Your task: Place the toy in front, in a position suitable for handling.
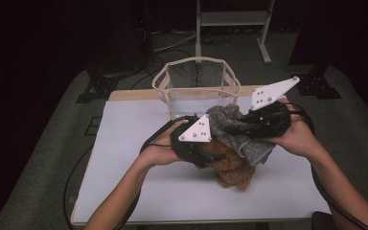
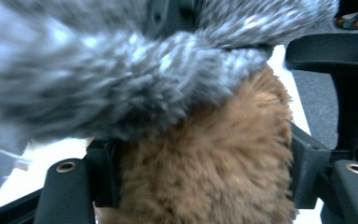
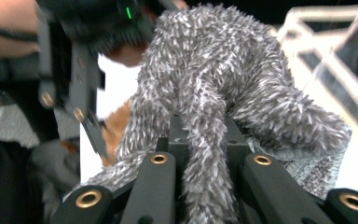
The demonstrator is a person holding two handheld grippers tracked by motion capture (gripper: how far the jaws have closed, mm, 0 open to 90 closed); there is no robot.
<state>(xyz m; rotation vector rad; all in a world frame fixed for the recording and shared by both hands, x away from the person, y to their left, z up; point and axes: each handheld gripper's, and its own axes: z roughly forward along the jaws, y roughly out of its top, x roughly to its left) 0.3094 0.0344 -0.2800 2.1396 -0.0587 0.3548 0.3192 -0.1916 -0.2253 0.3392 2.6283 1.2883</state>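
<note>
Left tongs (image 2: 209, 186) half-spread, seemingly clamped on a brown plush cloth (image 1: 230, 170) that fills the gap between both jaws. Hanging under them, low over the middle of the table (image 1: 139, 143), maybe brushing it. Draped over the brown piece and up to the right: a grey fuzzy cloth (image 1: 251, 146), pinched by a strand in the right tongs (image 3: 209, 168), squeezed nearly flat together.

Likely step: pulling two tangled cloths apart in mid-air. Next move probably calls for drawing the hands away from each other until the grey piece slides off the brown, then carrying one toward the clear bag (image 1: 196, 60) with cream trim just behind.

Around, left to right: dark cables (image 1: 76, 172) trailing off the table's left edge, the bag standing open at the far edge, a pale metal stand (image 1: 230, 19) on the floor beyond. In the way: mostly the fur clinging to itself, and the bag's near rim close to the grey cloth.
</note>
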